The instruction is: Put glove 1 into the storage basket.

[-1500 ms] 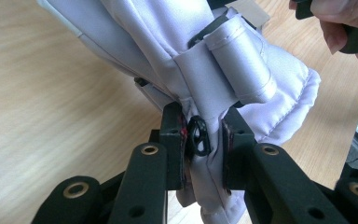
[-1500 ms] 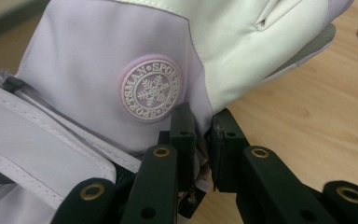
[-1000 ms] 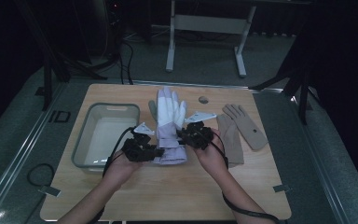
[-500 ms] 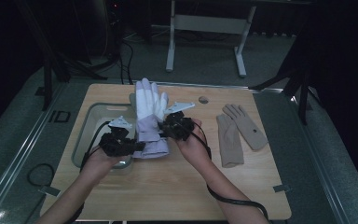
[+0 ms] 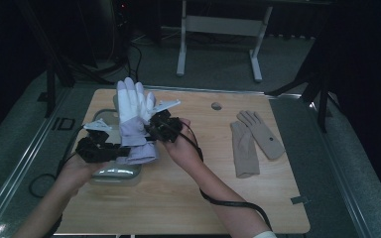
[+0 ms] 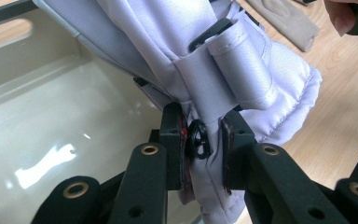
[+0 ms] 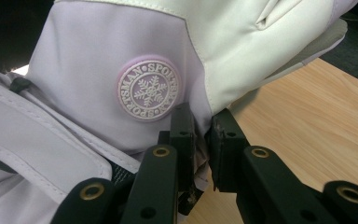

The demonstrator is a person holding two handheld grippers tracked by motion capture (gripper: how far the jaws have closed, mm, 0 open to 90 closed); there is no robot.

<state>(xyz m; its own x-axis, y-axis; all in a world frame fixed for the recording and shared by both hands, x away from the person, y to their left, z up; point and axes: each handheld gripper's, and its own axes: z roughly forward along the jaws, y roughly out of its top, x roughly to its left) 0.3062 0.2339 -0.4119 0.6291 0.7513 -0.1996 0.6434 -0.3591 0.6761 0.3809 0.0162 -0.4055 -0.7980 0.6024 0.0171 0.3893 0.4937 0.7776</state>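
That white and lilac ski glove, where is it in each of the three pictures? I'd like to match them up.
High view: the ski glove is held up left of centre, above the clear tray, fingers pointing away.
Left gripper view: its cuff and strap hang across the top and centre, pinched in the black jaws.
Right gripper view: its lilac back with the round snowflake badge spreads over the upper left.
Shared landmark: the wooden table.
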